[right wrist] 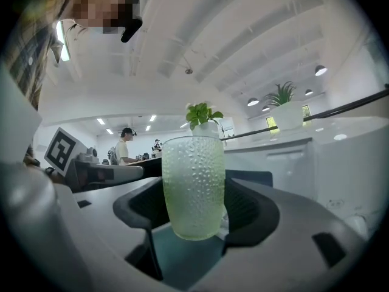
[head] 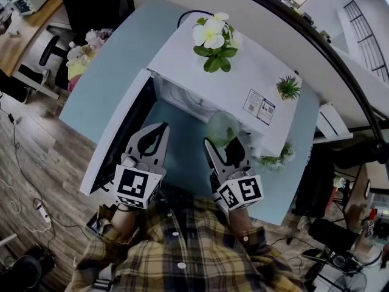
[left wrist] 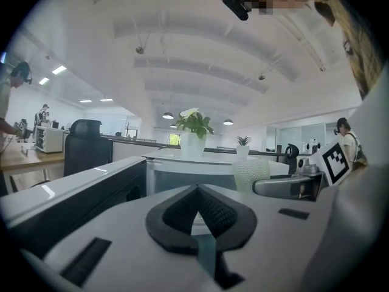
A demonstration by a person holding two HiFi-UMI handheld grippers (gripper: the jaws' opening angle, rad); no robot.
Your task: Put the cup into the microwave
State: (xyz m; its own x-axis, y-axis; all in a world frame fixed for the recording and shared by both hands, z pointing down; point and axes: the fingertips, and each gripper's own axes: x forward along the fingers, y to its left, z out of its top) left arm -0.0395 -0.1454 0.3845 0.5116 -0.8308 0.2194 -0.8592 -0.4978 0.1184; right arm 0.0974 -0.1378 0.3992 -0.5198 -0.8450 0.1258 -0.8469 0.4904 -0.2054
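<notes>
We read the R gripper (head: 225, 143) as clamped on the pale green dimpled glass cup (right wrist: 193, 184), w/ one jaw pad on each side of the cup's lower body and the cup upright. The cup sits just in front of the white microwave (head: 243, 72), above the light blue tabletop (head: 115, 72), and the dark-lined microwave door (head: 118, 135) stands wide open on the left. L gripper (left wrist: 196, 190): jaws together, nothing between them, positioned beside the R gripper in front of the open cavity.
</notes>
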